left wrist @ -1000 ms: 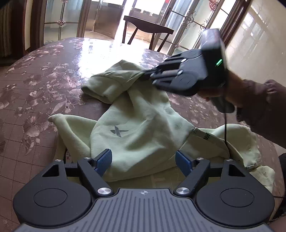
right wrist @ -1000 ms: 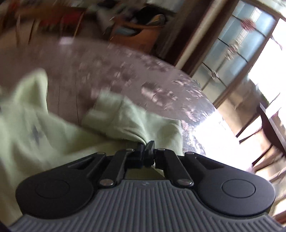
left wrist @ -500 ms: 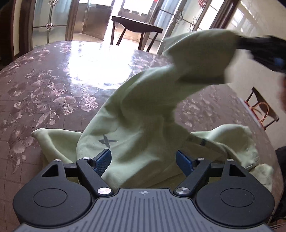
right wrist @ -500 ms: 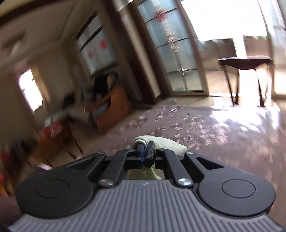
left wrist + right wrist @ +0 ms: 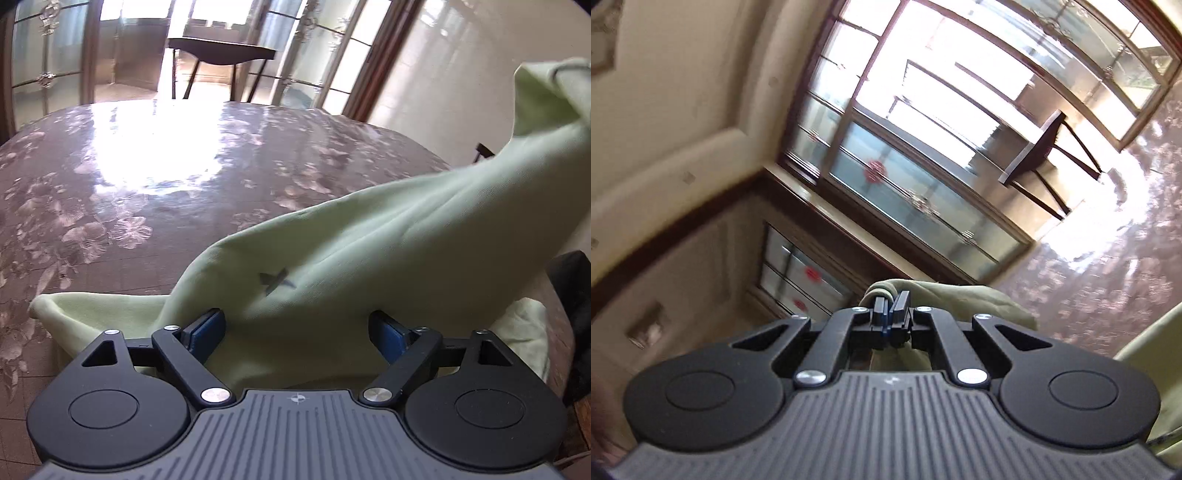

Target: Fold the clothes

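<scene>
Left hand-held gripper (image 5: pixel 297 328) is seen opening over the pale green sweatshirt (image 5: pixel 369 236) on the floral desk (image 5: pixel 147 166); its fabric is pinched by the right hand-held gripper (image 5: pixel 891 304).

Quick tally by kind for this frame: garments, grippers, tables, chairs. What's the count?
Pale green garment: 1
Grippers: 2 (left gripper, right gripper)
Floral-topped table: 1
Dark wooden chair: 1
Total: 5
</scene>
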The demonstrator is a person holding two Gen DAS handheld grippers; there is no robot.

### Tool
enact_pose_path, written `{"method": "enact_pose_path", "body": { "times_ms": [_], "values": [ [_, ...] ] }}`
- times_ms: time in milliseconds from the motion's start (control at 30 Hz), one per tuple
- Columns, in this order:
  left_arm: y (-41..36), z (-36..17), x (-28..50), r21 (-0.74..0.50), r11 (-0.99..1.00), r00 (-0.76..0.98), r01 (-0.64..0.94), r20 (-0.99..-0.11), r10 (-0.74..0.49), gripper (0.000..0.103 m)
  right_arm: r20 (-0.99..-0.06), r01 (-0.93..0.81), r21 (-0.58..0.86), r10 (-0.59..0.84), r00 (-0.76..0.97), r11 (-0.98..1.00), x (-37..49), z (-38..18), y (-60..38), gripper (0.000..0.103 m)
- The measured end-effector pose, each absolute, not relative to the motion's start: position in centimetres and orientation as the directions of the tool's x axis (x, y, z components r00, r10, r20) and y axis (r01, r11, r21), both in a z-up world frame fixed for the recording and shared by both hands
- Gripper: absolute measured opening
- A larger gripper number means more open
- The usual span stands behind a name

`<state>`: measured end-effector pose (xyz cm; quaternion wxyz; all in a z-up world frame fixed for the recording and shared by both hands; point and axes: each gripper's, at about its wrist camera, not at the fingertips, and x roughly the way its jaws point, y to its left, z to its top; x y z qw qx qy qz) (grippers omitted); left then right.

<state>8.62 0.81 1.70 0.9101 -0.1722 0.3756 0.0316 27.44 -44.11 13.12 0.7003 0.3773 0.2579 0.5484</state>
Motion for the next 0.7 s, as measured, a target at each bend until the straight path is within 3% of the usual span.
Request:
{"method": "enact_pose_path", "body": {
  "times_ms": [67, 167, 200, 300, 400, 500, 600, 667, 700],
  "values": [
    [0.6, 1.2, 8.6, -0.288, 0.940, 0.706, -0.182, -0.703, -0.079, 0.089, 0.042, -0.557, 0.818, 0.952, 0.304, 0.142, 27.0, 12.0, -45.9, 0.004],
    [0.5, 0.1, 8.5, -0.301, 0.934, 0.679, -0.190, -0.728, -0.097, 0.089, -0.070, -0.493, 0.824, 0.913, 0.403, 0.281, 26.8, 8.6, -47.8, 0.005],
    [0.4, -0.2, 8.3, -0.306, 0.933, 0.673, -0.191, -0.733, -0.103, 0.089, -0.125, -0.451, 0.826, 0.890, 0.439, 0.338, 27.0, 7.0, -48.6, 0.005],
    [0.4, -0.6, 7.0, -0.292, 0.939, 0.660, -0.184, -0.745, -0.102, 0.089, -0.356, -0.295, 0.776, 0.773, 0.524, 0.557, 27.7, 1.9, -51.3, 0.021],
    [1.4, -0.6, 5.5, -0.283, 0.936, 0.645, -0.211, -0.759, -0.085, 0.088, -0.562, -0.182, 0.635, 0.610, 0.559, 0.751, 27.9, -1.7, -53.6, 0.021],
    [2.0, -0.1, 4.6, -0.264, 0.933, 0.643, -0.244, -0.765, -0.048, 0.088, -0.630, -0.233, 0.469, 0.508, 0.588, 0.852, 27.1, -1.7, -53.2, 0.022],
    [2.6, 0.4, 4.4, -0.227, 0.935, 0.640, -0.274, -0.769, 0.001, 0.088, -0.625, -0.373, 0.374, 0.528, 0.575, 0.849, 26.2, -0.7, -51.0, 0.027],
    [3.0, 0.9, 4.6, -0.231, 0.928, 0.650, -0.293, -0.760, 0.016, 0.088, -0.614, -0.502, 0.297, 0.565, 0.551, 0.812, 25.6, 0.7, -48.1, 0.045],
    [3.1, 1.2, 4.8, -0.238, 0.923, 0.657, -0.303, -0.754, 0.021, 0.088, -0.610, -0.568, 0.243, 0.579, 0.542, 0.787, 24.9, 1.4, -46.7, 0.049]
  ]
}}
